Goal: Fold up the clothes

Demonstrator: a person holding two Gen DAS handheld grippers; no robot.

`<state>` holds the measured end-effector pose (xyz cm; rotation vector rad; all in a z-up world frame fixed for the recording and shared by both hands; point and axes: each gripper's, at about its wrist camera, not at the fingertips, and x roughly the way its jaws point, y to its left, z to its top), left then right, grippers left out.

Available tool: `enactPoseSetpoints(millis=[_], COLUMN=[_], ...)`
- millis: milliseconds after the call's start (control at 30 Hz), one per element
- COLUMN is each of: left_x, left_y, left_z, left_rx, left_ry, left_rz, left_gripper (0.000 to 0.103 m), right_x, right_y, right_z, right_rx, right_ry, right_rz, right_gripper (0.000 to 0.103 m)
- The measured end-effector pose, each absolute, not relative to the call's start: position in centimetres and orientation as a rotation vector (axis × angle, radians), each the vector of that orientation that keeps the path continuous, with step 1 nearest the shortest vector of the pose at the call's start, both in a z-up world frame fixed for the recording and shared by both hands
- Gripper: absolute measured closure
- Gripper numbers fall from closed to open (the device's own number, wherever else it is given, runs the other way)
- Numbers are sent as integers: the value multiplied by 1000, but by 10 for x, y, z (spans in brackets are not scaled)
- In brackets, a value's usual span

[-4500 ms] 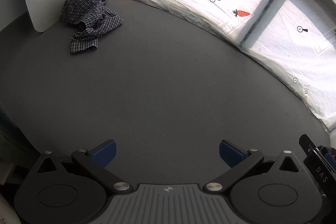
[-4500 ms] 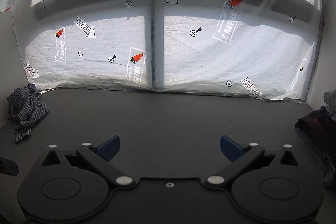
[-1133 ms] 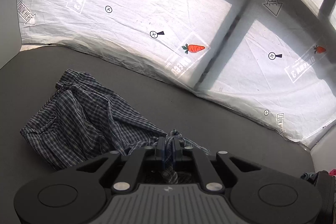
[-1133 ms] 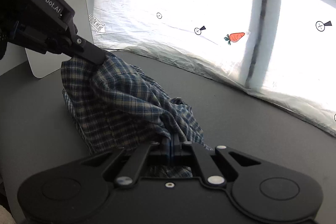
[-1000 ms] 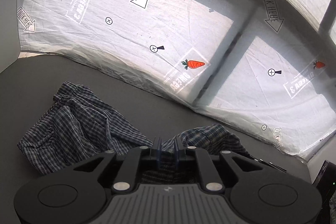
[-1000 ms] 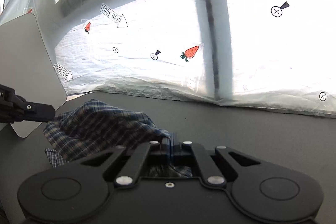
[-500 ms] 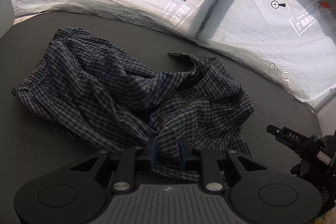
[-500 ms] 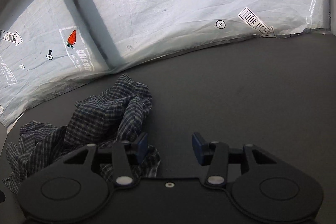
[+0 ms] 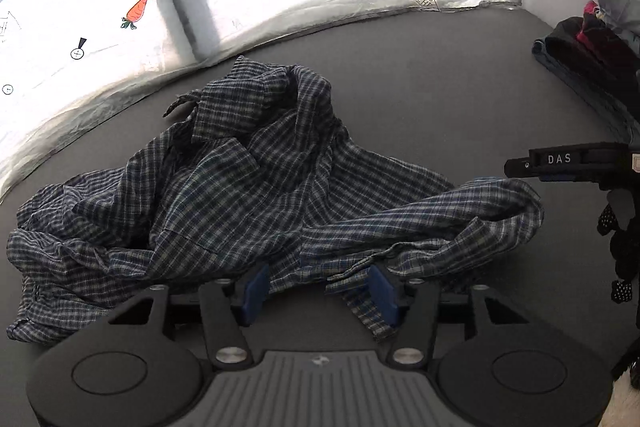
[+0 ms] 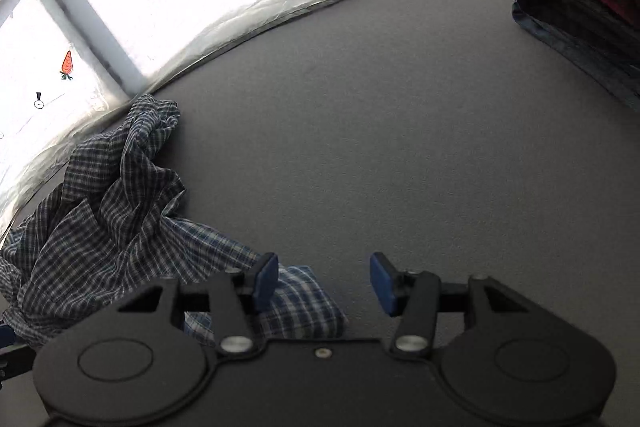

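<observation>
Shirt (image 9: pixel 248 187) crumpled before left tool (image 9: pixel 316 287) | left of right tool (image 10: pixel 324 277) | both agape

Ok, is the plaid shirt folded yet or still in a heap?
Still a heap: the plaid shirt lies crumpled on the dark table, with no flat folds showing.

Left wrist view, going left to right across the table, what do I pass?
carrot sticker → crumpled plaid shirt → right tongs, marked DAS → stack of folded clothes at the right edge.
</observation>
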<state>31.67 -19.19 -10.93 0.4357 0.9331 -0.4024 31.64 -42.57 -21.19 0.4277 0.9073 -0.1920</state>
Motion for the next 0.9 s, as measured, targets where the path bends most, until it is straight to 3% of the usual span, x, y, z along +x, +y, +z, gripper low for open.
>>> enactPoseSetpoints(millis=[167, 367, 433, 500, 667, 900], left_x=[283, 284, 287, 292, 314, 376], left_y=[-247, -288, -295, -297, -264, -125], left_z=[-141, -175, -180, -180, -146, -54], left_rx=[697, 764, 776, 764, 626, 423], left_ry=[770, 745, 741, 739, 680, 493], left_rz=[-612, -674, -678, -675, -540, -105], left_gripper=[36, 38, 57, 85, 93, 96], right_x=[294, 271, 266, 262, 260, 268], right_y=[-456, -482, -488, -492, -494, -464], right_z=[-212, -218, -220, -221, -220, -210], right_rx=[451, 495, 506, 514, 530, 497], right_ry=[881, 876, 877, 877, 864, 866], right_rz=[-243, -294, -305, -319, -349, -301], right_gripper=[49, 49, 49, 49, 49, 49])
